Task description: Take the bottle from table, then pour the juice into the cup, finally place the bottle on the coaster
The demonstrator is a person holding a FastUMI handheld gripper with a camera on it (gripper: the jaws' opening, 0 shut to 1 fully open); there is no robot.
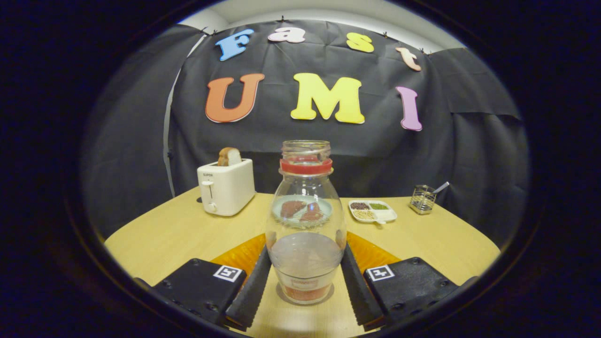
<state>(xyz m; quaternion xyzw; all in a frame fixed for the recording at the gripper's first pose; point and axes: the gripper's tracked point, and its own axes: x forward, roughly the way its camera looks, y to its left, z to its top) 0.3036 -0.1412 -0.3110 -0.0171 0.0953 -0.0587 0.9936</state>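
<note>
Tongs (pixel 305 286) spread to bottle width, fingers (pixel 251 286) flanking the upright bottle (pixel 305 225) low on its body, apparently touching, squeeze unconfirmed; toaster (pixel 227 186) beyond-left of bottle.

Bottle (pixel 305 220) fills the tongs (pixel 305 286); table (pixel 178 234) around lies open.

You have one bottle (pixel 305 220) standing between the two fingers (pixel 251 291) of your one gripper (pixel 305 293), both pressed to its sides, low in the middle of the frame; one table (pixel 169 234) under it; one toaster (pixel 227 187) left of centre with one slice of bread (pixel 229 156) in it; one divided dish (pixel 373 211) right of centre, holding three heaps of grains; one wire basket (pixel 422 199) further right with one utensil handle (pixel 441 187) sticking out; one plate (pixel 302 210) seen through the glass.
</note>
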